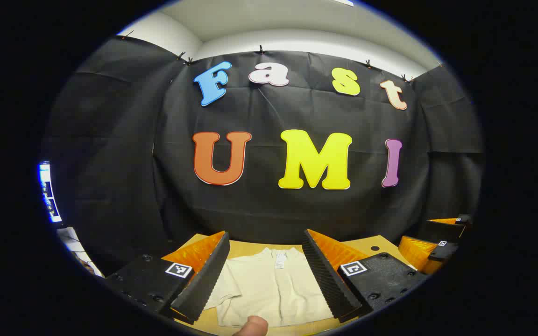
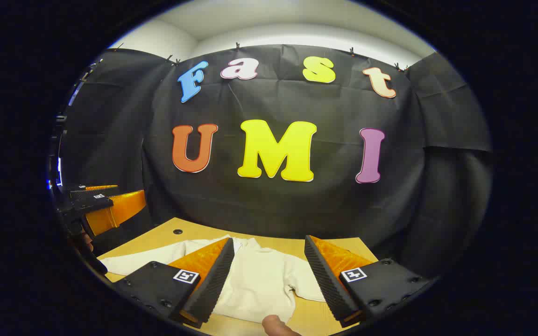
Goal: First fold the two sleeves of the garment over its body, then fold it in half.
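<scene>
- Left gripper point(image 1: 266, 275) hangs above the table point(image 1: 381, 245) with its fingers point(image 1: 203, 280) spread wide and nothing between them.
- Right gripper point(image 2: 269, 280) is spread the same way, also above the table and touching nothing (each gripper also shows at the edge of the other's view, raised and apart from the cloth).
- Shirt point(image 1: 269, 284), pale cream, lies flat on the wooden table, its collar toward the far edge by the black wall point(image 1: 297, 205).
- In the right gripper view one sleeve point(image 2: 147, 261) stretches out toward the table's left edge; the other sleeve point(image 2: 308, 287) lies out to the right, bent.
- Fingertip point(image 1: 251, 325) of the person's hand shows at the bottom of the left gripper view, with another fingertip point(image 2: 276, 325) likewise in the right gripper view.
</scene>
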